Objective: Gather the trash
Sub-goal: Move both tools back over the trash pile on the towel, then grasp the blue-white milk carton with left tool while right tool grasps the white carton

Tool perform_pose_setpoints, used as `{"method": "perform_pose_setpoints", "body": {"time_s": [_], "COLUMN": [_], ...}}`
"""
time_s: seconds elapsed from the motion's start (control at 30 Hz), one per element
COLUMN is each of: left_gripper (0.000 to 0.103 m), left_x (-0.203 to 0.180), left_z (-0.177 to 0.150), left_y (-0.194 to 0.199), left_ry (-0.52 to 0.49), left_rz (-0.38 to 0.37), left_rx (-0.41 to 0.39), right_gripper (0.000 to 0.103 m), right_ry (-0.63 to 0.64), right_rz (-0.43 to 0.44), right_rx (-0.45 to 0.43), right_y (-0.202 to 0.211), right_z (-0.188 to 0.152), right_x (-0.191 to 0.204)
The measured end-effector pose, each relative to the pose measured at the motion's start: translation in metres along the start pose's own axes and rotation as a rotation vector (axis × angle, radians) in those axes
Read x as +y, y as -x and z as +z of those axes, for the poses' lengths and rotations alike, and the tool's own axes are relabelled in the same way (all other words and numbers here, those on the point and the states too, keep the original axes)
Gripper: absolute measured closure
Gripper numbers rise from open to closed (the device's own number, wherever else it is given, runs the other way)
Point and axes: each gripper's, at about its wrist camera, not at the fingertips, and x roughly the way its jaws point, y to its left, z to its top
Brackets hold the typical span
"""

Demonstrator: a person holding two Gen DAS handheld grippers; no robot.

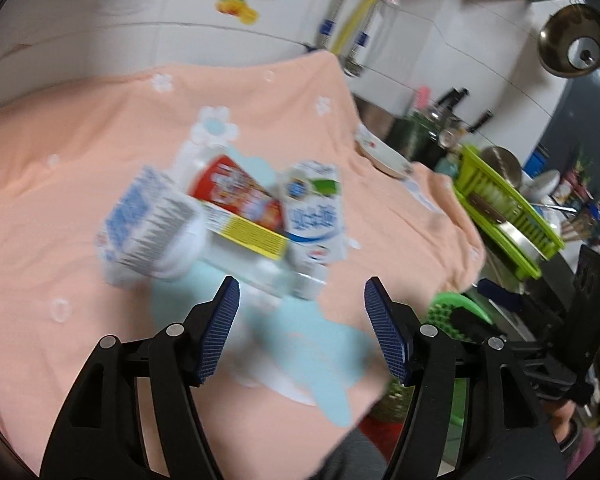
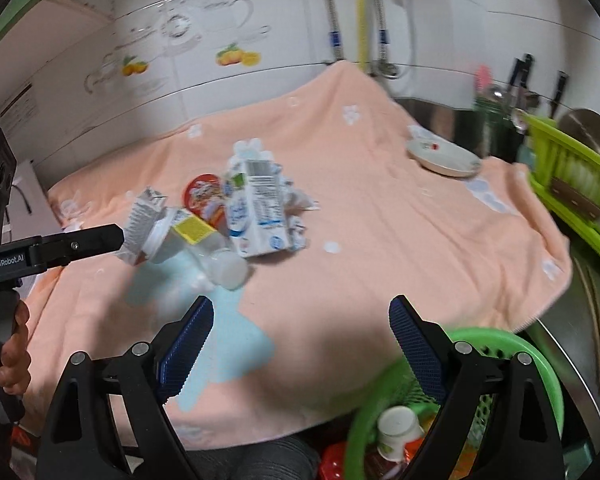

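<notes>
Trash pile [image 2: 228, 216] sits mid peach cloth [image 2: 380, 248], so that's the main clump in the way. Right of the pile the cloth is bare up to the white plate [image 2: 444, 158]. Near side is open too, until the green basket [image 2: 512, 344] at the cloth's near-right edge. Left gripper [image 2: 100, 240] pokes in right beside the pile's left end.

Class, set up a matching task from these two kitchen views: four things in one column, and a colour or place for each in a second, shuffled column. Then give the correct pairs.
Things
1. cloth
2. basket
3. plate
4. paper cup

Descriptions
A. lies inside the basket
B. peach with white flowers, covering the counter
C. white, at the cloth's far right edge
D. bright green, at the near right corner

Pairs: 1-B, 2-D, 3-C, 4-A
</notes>
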Motion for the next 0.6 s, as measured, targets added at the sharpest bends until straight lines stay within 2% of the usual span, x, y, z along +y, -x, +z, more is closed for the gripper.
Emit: {"method": "perform_pose_setpoints", "body": {"time_s": [0.1,0.3,0.37,0.6], "left_gripper": [0.038,0.038,0.034,0.033], "left_x": [0.020,0.059,0.069,0.100], "left_z": [0.002,0.003,0.002,0.009], "left_y": [0.008,0.010,0.008,-0.004], "left_ry": [-0.005,0.032,0.045,0.107], "left_rz": [0.059,0.117,0.135,0.135], "left_rx": [-0.023,-0.016,-0.010,0.003], "right_gripper": [0.017,0.017,0.017,0.017], "right_ry": [0.015,0.062,0.081,0.116], "right_rz": [0.029,0.066,0.062,0.050], "right_rx": [0.010,0.028,0.035,0.072], "right_y": [-0.013,-0.042,-0.052,-0.091], "right_z": [0.011,0.033,0.039,0.058], "right_x": [0.010,0.033,0.038,0.049]}}
